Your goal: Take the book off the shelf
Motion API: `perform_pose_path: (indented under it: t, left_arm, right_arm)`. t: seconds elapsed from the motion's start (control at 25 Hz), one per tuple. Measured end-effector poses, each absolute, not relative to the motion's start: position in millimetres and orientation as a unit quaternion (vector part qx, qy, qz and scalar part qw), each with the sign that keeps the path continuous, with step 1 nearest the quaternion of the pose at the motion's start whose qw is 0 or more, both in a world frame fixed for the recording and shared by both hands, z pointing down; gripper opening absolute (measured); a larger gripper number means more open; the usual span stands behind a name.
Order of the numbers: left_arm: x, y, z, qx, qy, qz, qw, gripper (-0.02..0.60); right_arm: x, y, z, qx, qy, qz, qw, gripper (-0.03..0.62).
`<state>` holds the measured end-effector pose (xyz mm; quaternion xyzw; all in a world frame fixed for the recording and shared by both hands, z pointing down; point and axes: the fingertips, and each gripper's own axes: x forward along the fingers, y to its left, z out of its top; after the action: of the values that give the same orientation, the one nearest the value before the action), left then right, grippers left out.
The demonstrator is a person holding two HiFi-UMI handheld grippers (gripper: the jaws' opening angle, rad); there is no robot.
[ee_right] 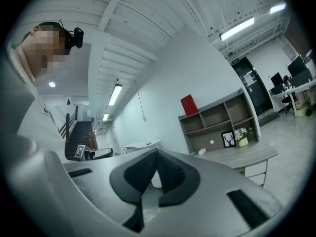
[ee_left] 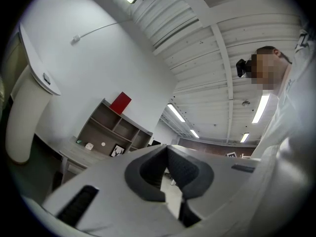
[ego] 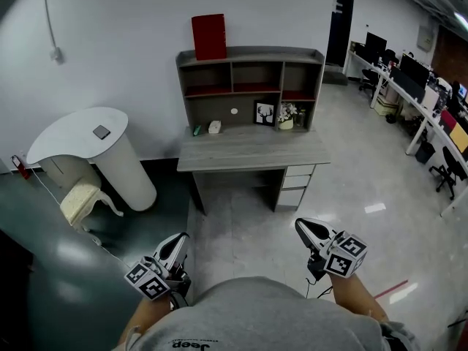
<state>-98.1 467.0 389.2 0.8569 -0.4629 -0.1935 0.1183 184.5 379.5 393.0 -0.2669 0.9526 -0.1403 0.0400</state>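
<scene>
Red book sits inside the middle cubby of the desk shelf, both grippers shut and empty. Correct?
Not inside a cubby: the red book stands on top of the shelf, at its left end, as the head view shows. The left gripper and right gripper are shut and empty.

We record: grey desk [ego: 248, 152], far centre, bearing a shelf unit [ego: 292, 55]; red book [ego: 209, 36] upright on its top, left; on desktop, small white object [ego: 214, 127], framed picture [ego: 265, 112], flower pot [ego: 286, 117]
</scene>
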Motion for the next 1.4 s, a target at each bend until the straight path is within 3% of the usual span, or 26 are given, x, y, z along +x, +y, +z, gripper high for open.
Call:
perform_pose_path:
  t: [0.36,0.72,1.08,1.4]
  left_arm:
    - [-43,456,389,0.86,-0.461,-0.182,0.121,0.026]
    - [-60,436,394,0.855,-0.47,-0.182,0.126,0.026]
    - [-144,361,415,0.853,-0.458,-0.207,0.138,0.026]
    - [-260,245,414,0.875,-0.423,-0.187,0.142,0.026]
  right_arm:
    - [249,376,408,-0.277,0.948,-0.148,0.045,0.003]
    - [230,355,408,-0.267,0.953,-0.143,0.037,0.005]
    - [158,285,412,-0.285,0.951,-0.121,0.01,0.005]
    - [19,182,396,-0.294,0.949,-0.115,0.019,0.005]
